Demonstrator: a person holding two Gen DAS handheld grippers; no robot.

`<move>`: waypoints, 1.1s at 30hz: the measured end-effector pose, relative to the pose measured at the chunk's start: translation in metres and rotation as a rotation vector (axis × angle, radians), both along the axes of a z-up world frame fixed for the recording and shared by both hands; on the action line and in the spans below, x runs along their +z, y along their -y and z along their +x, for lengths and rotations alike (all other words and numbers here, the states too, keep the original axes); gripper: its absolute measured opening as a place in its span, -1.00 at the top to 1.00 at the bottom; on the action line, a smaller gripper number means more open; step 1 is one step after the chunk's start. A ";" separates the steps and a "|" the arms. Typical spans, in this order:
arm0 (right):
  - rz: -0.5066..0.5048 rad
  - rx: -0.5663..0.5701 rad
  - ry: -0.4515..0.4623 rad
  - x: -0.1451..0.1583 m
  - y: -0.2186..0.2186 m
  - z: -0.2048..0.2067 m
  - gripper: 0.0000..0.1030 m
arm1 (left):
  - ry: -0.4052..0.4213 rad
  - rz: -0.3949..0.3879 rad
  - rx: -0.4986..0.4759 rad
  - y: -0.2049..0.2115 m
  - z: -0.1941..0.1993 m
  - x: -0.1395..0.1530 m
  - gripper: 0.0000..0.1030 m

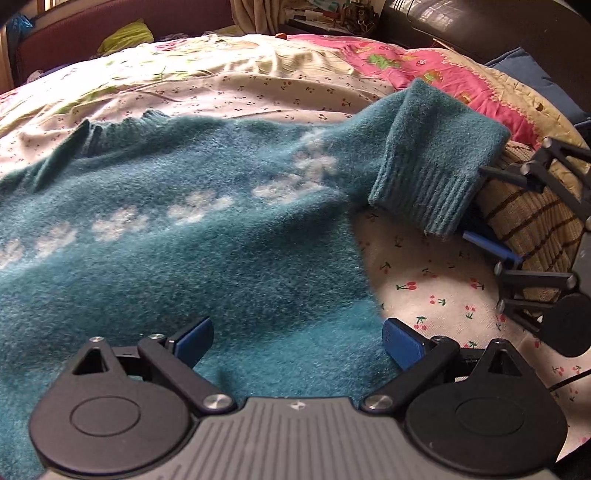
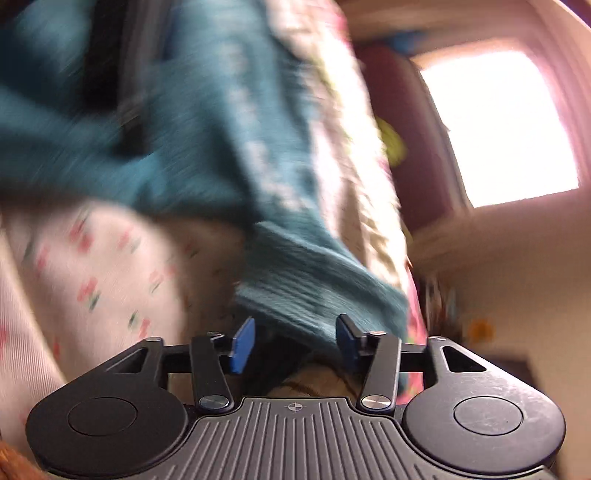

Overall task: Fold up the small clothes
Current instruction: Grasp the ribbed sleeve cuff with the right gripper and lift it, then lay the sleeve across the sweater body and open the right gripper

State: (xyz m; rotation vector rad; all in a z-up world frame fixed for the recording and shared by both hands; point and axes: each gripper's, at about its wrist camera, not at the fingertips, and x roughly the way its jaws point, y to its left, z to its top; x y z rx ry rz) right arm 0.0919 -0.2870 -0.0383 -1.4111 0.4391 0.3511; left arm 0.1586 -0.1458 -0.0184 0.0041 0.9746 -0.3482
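Observation:
A small teal knit sweater (image 1: 177, 236) with a row of white flowers lies spread on the bed. Its right sleeve (image 1: 436, 155) is folded back, the ribbed cuff (image 1: 424, 199) hanging by the right gripper. My left gripper (image 1: 295, 343) is open, low over the sweater's hem, with nothing between its blue pads. My right gripper (image 2: 295, 343) is open, its blue pads either side of the sleeve cuff (image 2: 317, 295); this view is blurred by motion. In the left wrist view the right gripper (image 1: 491, 214) sits at the right edge beside the cuff.
The bed has a white cherry-print sheet (image 1: 436, 280), a pink patterned quilt (image 1: 424, 66) at the back right and a tan striped cushion (image 1: 524, 218) at the right. A dark red sofa (image 1: 92, 29) stands behind the bed. A bright window (image 2: 498, 125) shows at the right.

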 end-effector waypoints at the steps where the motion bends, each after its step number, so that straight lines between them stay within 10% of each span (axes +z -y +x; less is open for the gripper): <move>1: -0.047 0.027 -0.010 -0.005 0.002 0.001 -0.02 | -0.004 -0.006 -0.001 0.000 0.001 0.000 -1.00; 7: -0.116 0.040 0.019 -0.018 0.005 0.027 -0.01 | -0.016 -0.032 -0.002 0.003 0.006 -0.003 -1.00; 11: 0.006 -0.051 0.046 -0.010 -0.002 0.047 0.61 | -0.009 -0.032 -0.003 -0.002 0.003 0.000 -1.00; 19: 0.813 -0.532 -0.290 0.099 0.002 0.108 0.79 | 0.059 -0.075 0.035 -0.043 -0.004 0.022 -1.00; 24: 1.238 -0.594 -0.383 0.152 -0.007 0.135 0.83 | 0.149 -0.075 0.112 -0.086 -0.008 0.037 -1.00; 33: 1.410 -0.469 -0.510 0.136 -0.145 0.176 0.84 | 0.192 -0.097 0.289 -0.162 -0.015 0.021 -1.00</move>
